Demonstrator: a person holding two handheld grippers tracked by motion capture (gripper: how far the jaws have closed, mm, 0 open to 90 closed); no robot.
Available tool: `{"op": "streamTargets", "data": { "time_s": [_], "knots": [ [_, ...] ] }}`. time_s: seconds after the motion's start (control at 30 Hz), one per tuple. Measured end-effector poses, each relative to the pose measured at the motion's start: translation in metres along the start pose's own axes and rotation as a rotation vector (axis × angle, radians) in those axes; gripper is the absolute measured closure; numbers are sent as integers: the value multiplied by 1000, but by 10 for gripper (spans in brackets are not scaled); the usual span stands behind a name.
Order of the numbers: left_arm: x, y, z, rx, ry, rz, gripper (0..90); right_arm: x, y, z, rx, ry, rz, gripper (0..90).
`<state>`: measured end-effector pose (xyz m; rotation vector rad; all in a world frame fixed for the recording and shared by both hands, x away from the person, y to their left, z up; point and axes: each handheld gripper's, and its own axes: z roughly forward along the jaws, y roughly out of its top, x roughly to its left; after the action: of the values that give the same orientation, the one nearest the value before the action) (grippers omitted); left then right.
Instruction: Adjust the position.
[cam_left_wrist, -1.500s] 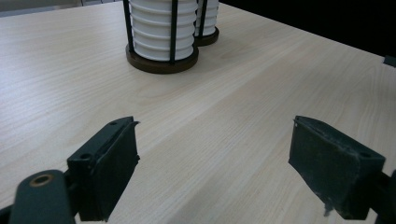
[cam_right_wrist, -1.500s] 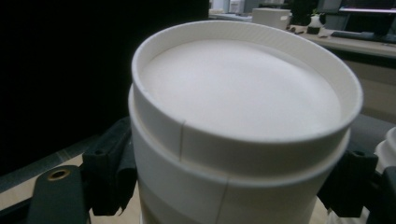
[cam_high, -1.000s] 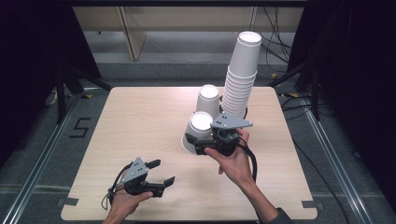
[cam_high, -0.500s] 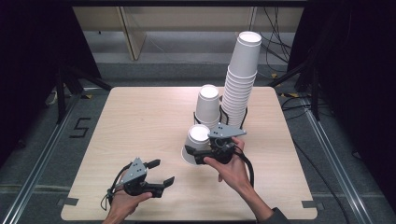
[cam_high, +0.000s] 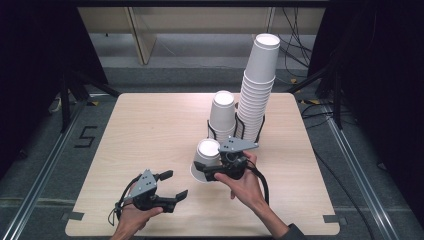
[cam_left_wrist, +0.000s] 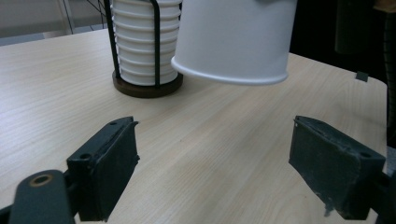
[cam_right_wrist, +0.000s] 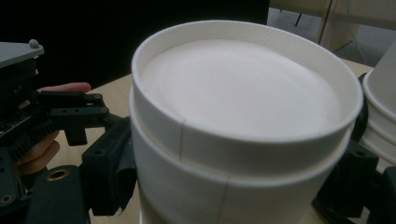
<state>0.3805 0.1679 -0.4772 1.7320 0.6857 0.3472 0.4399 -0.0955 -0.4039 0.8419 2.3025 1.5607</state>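
Two nested cups (cam_high: 206, 161) upside down, gripped by right hand-held gripper (cam_high: 216, 173), left hand-held gripper (cam_high: 172, 184) open, wire holder (cam_high: 239, 131) holding cup stacks

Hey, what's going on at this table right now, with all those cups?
A person works with a hand-held gripper in each hand. The right gripper has its jaws closed on upside-down white paper cups, at least two nested, their rim just above the light wooden table. Behind stand a tall stack of white cups and a shorter one in a black wire holder. The left gripper is open and empty.
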Motion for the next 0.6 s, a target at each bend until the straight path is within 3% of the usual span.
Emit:
{"op": "streamTargets", "data": {
  "time_s": [0.13, 0.17, 0.3, 0.37, 0.43, 0.47, 0.6],
  "knots": [
    [-2, 1, -1, -12, -14, 4, 146, 1, -1, 2, 5, -2, -8, 202],
    [-3, 1, 0, -40, -36, 2, 146, 4, -2, 5, 1, 9, 1, 202],
    [-6, 3, 2, -72, -70, 5, 146, 7, -2, 7, 11, 27, -3, 202],
    [-7, 4, 1, -58, -57, 4, 146, 10, -3, 8, 9, 36, 7, 202],
    [-8, 4, 2, -63, -61, 6, 146, 10, -4, 10, 10, 33, -30, 203],
    [-8, 4, 3, -63, -61, 6, 146, 12, -5, 11, 5, 37, -11, 203],
    [-8, 3, 5, -76, -72, 6, 146, 16, -5, 12, 7, 74, -17, 203]
  ]
}}
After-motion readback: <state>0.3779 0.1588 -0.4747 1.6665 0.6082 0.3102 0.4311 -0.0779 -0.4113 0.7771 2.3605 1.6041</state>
